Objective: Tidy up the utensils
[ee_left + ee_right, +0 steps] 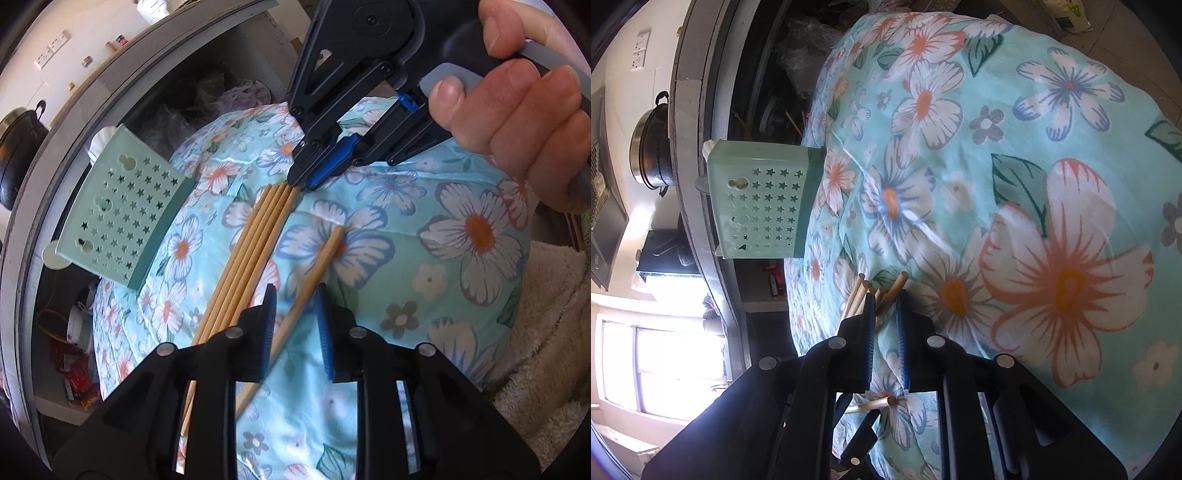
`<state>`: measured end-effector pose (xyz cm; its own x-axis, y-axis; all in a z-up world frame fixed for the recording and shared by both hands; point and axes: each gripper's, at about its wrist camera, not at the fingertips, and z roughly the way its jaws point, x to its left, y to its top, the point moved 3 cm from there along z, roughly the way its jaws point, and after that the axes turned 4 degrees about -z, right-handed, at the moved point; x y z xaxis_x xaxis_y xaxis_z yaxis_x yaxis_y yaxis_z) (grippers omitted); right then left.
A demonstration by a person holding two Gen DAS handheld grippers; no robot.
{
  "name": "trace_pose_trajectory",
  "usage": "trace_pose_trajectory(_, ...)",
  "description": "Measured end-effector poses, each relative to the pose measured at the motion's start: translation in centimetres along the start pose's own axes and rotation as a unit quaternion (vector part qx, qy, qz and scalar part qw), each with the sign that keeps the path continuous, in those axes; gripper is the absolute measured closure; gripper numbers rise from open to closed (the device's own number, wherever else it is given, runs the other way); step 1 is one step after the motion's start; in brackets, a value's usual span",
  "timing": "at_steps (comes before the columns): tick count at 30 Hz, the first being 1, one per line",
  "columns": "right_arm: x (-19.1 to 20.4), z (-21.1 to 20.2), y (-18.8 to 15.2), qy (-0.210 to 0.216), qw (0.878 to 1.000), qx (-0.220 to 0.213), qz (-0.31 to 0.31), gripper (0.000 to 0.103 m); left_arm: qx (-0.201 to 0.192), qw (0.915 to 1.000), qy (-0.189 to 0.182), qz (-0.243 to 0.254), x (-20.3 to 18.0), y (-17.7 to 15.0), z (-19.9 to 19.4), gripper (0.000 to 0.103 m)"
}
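Several wooden chopsticks (243, 254) lie side by side on a floral cloth (406, 258). One loose chopstick (310, 284) lies apart to their right. My left gripper (293, 328) is open, its jaws on either side of the loose chopstick. My right gripper (306, 182) is shut on the far ends of the bundle; in the right wrist view (886, 325) the chopstick ends (871, 295) stick out between its fingers. A pale green utensil holder (122, 214) with star holes lies on the cloth's left edge; it also shows in the right wrist view (761, 199).
The cloth covers a rounded table. A grey counter edge (74, 110) curves along the left, with a black pot (653, 147) on it. Cluttered items (77, 350) sit below the counter. A white fluffy blanket (543, 332) lies at the right.
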<state>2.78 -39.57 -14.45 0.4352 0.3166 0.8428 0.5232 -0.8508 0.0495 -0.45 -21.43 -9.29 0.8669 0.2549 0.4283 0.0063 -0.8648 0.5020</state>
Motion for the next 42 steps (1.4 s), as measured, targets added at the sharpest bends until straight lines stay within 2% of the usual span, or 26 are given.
trace_pose_trajectory(4,-0.3,-0.2,0.0,0.005,1.000,0.000,0.004,0.092,-0.002,0.9999,-0.005,0.016,-0.6,0.9,0.3,0.078)
trace_pose_trajectory(9,-0.9,-0.2,0.0,0.016,1.000,0.001,0.014,0.092,0.005,0.9997,-0.022,0.005,-0.7,1.7,1.2,0.079)
trace_pose_trajectory(11,-1.2,-0.3,0.0,0.023,1.000,0.002,0.019,0.093,0.010,0.9992,-0.039,-0.008,-0.5,2.0,1.5,0.088)
trace_pose_trajectory(16,-1.0,-1.6,0.0,0.036,0.999,-0.009,0.015,0.094,-0.003,0.9995,-0.028,-0.018,0.2,2.3,0.5,0.090)
trace_pose_trajectory(19,-0.2,-3.1,0.2,0.042,0.999,-0.027,0.000,0.095,-0.016,0.9992,-0.020,-0.030,1.6,2.7,-0.9,0.095)
trace_pose_trajectory(20,0.2,-3.6,0.3,0.043,0.998,-0.034,-0.008,0.095,-0.021,0.9985,-0.024,-0.044,2.5,2.9,-1.7,0.098)
trace_pose_trajectory(23,1.9,-5.5,0.7,0.042,0.996,-0.060,-0.045,0.096,-0.029,0.9922,-0.051,-0.110,5.6,3.4,-3.4,0.098)
trace_pose_trajectory(25,3.1,-6.5,0.9,0.043,0.994,-0.075,-0.071,0.096,-0.034,0.9831,-0.064,-0.168,8.5,3.7,-4.6,0.098)
trace_pose_trajectory(28,4.8,-7.9,1.2,0.034,0.988,-0.096,-0.114,0.097,-0.053,0.9634,-0.073,-0.252,13.6,4.0,-6.5,0.098)
trace_pose_trajectory(31,6.3,-8.3,1.4,0.024,0.984,-0.106,-0.140,0.097,-0.083,0.9323,-0.081,-0.343,19.4,4.1,-7.9,0.098)
trace_pose_trajectory(32,6.6,-8.5,1.5,0.021,0.983,-0.110,-0.149,0.097,-0.097,0.9178,-0.083,-0.376,21.5,4.1,-8.4,0.098)
trace_pose_trajectory(35,7.4,-9.1,1.6,0.014,0.979,-0.119,-0.165,0.097,-0.146,0.8653,-0.093,-0.470,27.3,3.9,-9.6,0.098)
trace_pose_trajectory(36,7.7,-9.3,1.6,0.013,0.978,-0.123,-0.170,0.097,-0.173,0.8399,-0.095,-0.506,29.7,4.1,-10.1,0.098)
trace_pose_trajectory(38,8.1,-9.7,1.5,0.010,0.975,-0.129,-0.178,0.097,-0.214,0.8122,-0.067,-0.538,33.0,4.7,-10.8,0.098)
trace_pose_trajectory(40,8.2,-10.0,1.5,0.006,0.974,-0.133,-0.184,0.097,-0.248,0.7989,-0.035,-0.547,35.1,6.1,-11.3,0.098)
trace_pose_trajectory(41,8.4,-10.1,1.5,0.002,0.973,-0.136,-0.187,0.097,-0.257,0.7944,-0.027,-0.550,36.2,6.9,-11.2,0.098)
trace_pose_trajectory(42,8.5,-10.2,1.4,0.001,0.973,-0.137,-0.188,0.097,-0.267,0.7860,-0.028,-0.557,37.0,7.6,-11.3,0.098)
